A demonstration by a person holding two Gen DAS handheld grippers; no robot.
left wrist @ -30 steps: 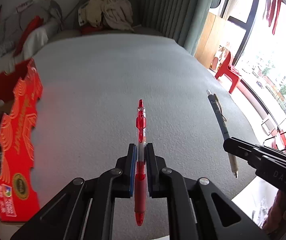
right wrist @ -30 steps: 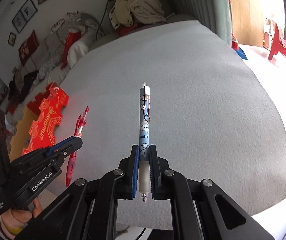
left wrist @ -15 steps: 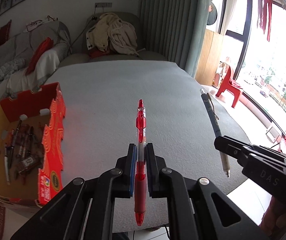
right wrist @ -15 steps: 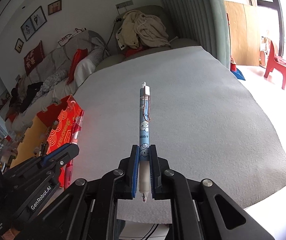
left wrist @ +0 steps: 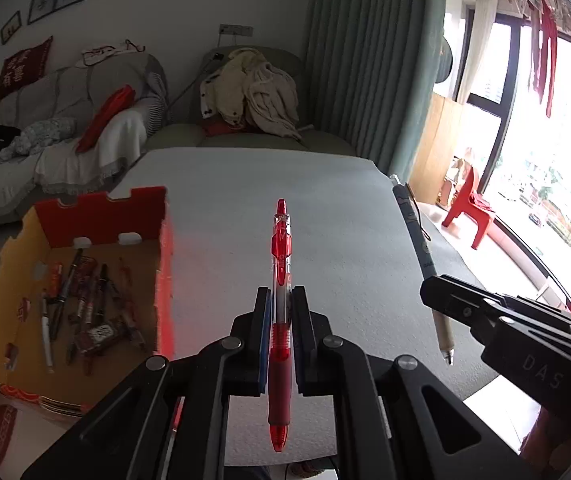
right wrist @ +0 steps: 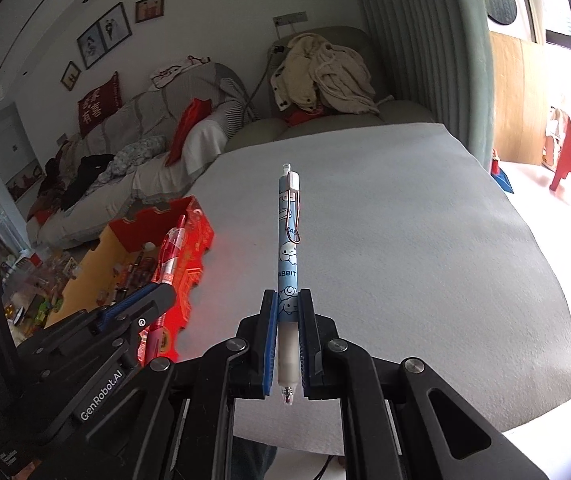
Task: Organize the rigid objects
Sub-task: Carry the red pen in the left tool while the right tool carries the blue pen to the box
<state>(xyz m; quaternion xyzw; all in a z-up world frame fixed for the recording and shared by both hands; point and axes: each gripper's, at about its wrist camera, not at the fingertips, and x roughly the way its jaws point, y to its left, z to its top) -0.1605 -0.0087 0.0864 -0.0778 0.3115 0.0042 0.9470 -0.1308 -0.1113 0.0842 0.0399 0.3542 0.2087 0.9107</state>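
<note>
While the left hand-held gripper [left wrist: 281, 320] is clamped on the red pen [left wrist: 280, 280] above the counter [left wrist: 345, 220], the pen box [left wrist: 163, 264] sits just left. Over on the right view, the right hand-held gripper [right wrist: 287, 328] pinches the blue pen [right wrist: 288, 240]; best to tip each pen in over the box wall.

- White wall [right wrist: 213, 12] hung with framed pictures [right wrist: 103, 34].
- A cluttered sofa [left wrist: 65, 120] stood below, an armchair [left wrist: 253, 92] heaped with pale clothes beside it.
- Green curtains [left wrist: 369, 56] flanked a bright window [left wrist: 545, 152].
- A red plastic chair [left wrist: 469, 212] stood in daylight.
</note>
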